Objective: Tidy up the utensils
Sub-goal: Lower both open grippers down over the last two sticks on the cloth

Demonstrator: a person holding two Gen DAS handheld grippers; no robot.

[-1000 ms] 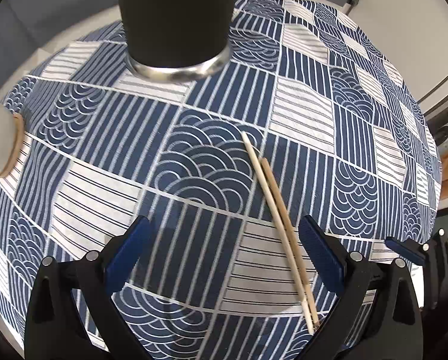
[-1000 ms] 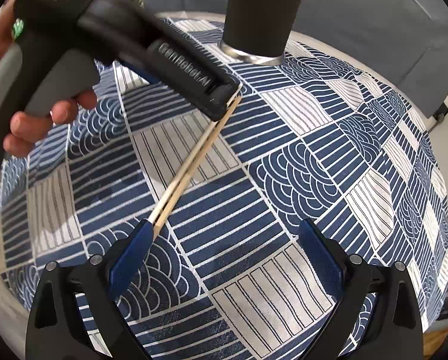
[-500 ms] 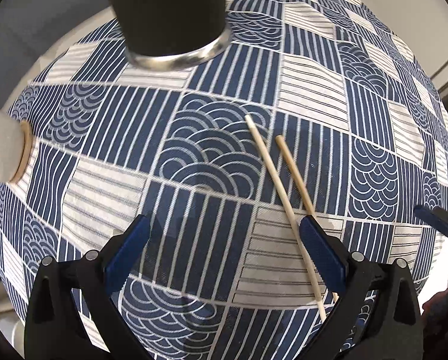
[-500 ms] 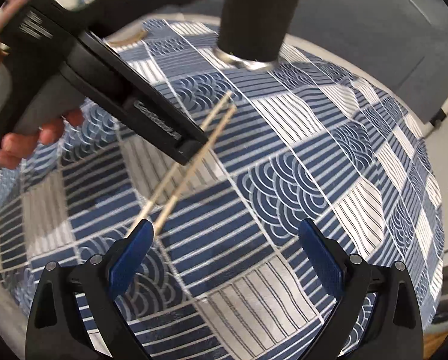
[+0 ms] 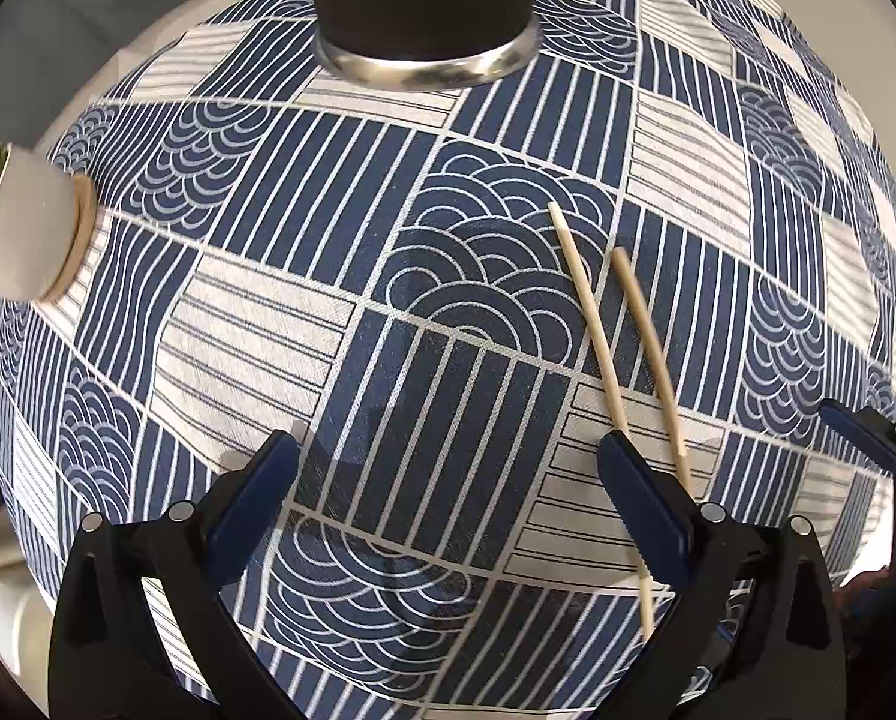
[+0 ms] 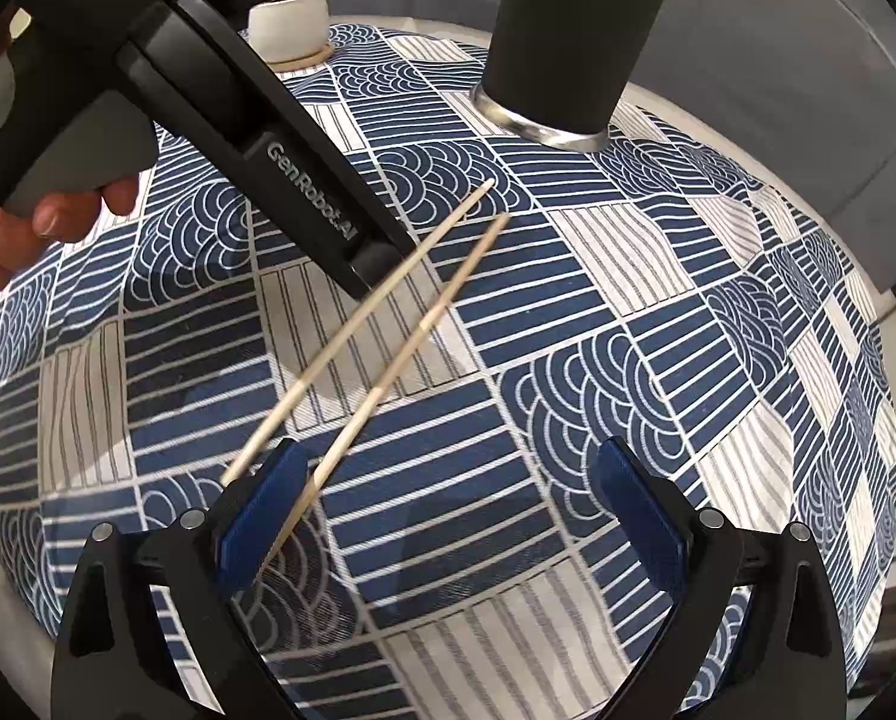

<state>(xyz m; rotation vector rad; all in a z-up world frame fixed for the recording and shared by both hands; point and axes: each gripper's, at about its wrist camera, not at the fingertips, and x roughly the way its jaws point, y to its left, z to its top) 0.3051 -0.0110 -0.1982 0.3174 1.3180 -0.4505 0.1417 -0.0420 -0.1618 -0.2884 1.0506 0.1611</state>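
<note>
Our left gripper (image 5: 448, 468) and right gripper (image 6: 448, 468) both hover with jaws wide and empty. Two chopsticks (image 6: 388, 324) lie side by side on the patterned cloth (image 5: 238, 330) covering the counter, at the inner edge of each gripper, probably so either can take them toward the dark cup (image 6: 574, 30). A second ago they touched; now they lie parted.
</note>
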